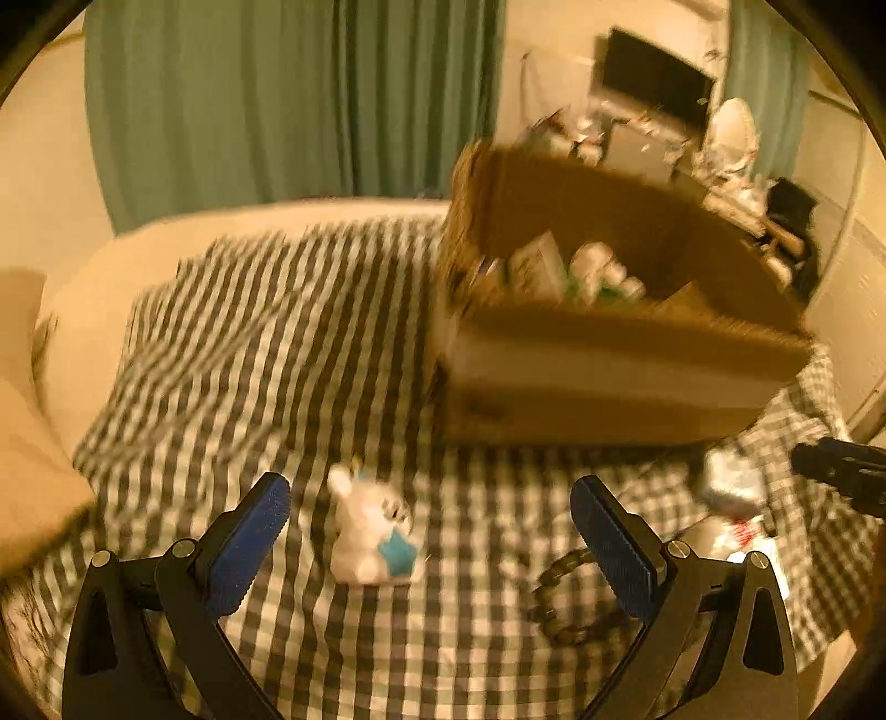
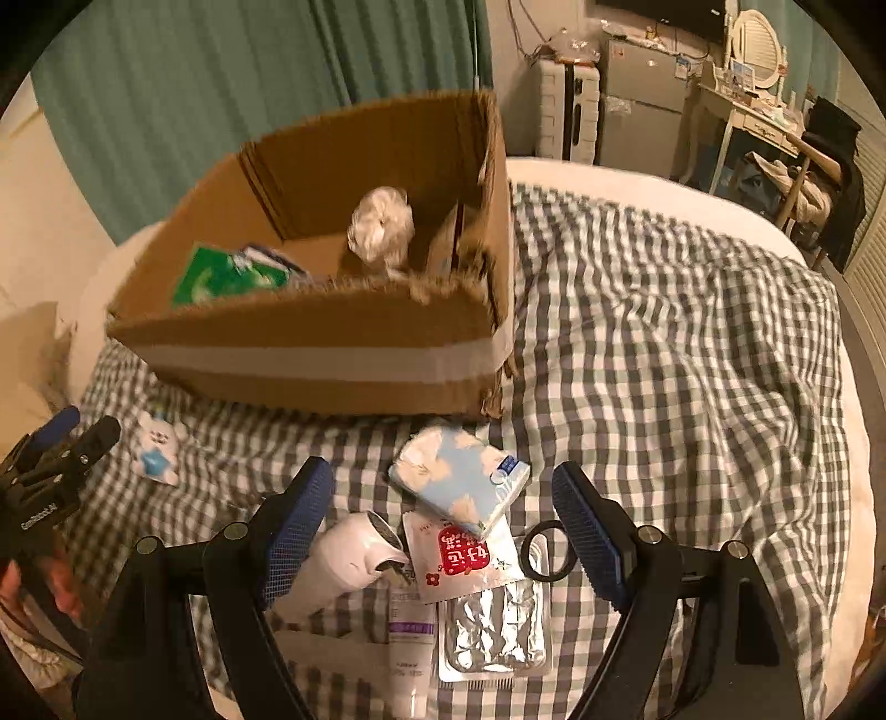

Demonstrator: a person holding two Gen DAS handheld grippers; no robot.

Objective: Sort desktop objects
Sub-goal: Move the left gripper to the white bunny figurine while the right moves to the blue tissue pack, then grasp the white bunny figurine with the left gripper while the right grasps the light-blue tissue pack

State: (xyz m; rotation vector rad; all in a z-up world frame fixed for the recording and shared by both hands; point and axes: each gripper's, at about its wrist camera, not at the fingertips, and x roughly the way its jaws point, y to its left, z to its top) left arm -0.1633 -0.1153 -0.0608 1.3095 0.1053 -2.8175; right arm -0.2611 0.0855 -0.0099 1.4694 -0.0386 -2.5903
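One cardboard box (image 2: 310, 343), one rabbit toy (image 1: 368, 531), two open tools.

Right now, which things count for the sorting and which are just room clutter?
For the job: box; rabbit toy; bracelet; tissue pack; red sachet; foil pack; tube; white bottle. Both grippers' jaws are open.

Lying about: curtain; fridge; mirror; checked sheet.

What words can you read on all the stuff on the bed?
Red and white sachet: big white Chinese characters on the red patch, seen upside down, too unclear to quote.
Purple-banded tube: small print, too small to read.
Tissue pack: blue sticker, unreadable.
Left gripper: white lettering, blurred.
Left wrist view: too blurred, nothing readable.
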